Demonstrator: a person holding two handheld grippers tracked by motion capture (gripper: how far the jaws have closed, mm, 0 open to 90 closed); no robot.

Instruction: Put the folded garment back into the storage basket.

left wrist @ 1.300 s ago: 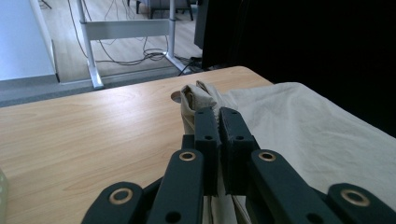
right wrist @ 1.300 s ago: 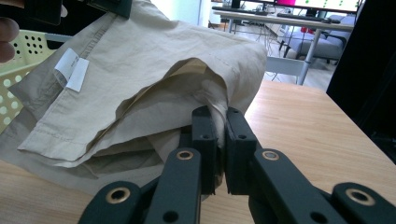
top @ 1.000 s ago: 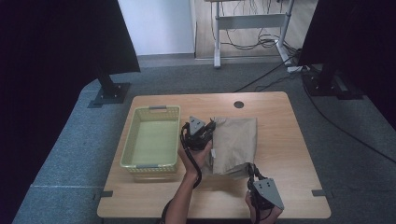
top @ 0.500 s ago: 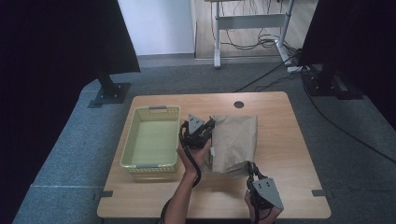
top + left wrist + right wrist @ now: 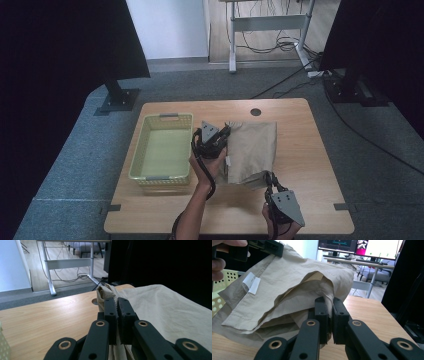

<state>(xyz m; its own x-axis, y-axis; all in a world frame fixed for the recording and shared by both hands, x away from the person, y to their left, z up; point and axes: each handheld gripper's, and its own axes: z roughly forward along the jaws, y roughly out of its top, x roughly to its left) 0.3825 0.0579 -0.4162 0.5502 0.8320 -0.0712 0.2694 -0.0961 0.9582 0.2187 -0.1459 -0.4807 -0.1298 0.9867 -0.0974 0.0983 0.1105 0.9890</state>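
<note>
We are looking first at the two black two-jaw grippers, one in each hand. The left gripper (image 5: 223, 134) is standing clamped on the far left edge of a single folded beige cotton cloth (image 5: 255, 150); in the left gripper view its jaws are pressing together with a thin bunch of that fabric (image 5: 106, 293) rising just beyond their tips. The right gripper (image 5: 269, 179) is likewise clenched on the cloth, at its near right corner; in the right gripper view a fold of the fabric (image 5: 329, 293) is sitting pinched between the two pads.

We are counting one cloth, and it is lying between the two grippers, spread over the middle of the single light wooden table (image 5: 310, 150). Its far end is lying on the tabletop, while the near layers are hanging loosely apart, as the right gripper view is showing. One small white label (image 5: 252, 282) is showing on the seam near the left hand (image 5: 206, 167).

Moving outward, we are finding one pale yellow perforated plastic basket (image 5: 150, 175) just to the left of the left gripper, apart from the cloth. One round cable hole (image 5: 256, 112) is lying in the tabletop beyond the cloth. The table is standing on grey carpet (image 5: 75, 165).
</note>
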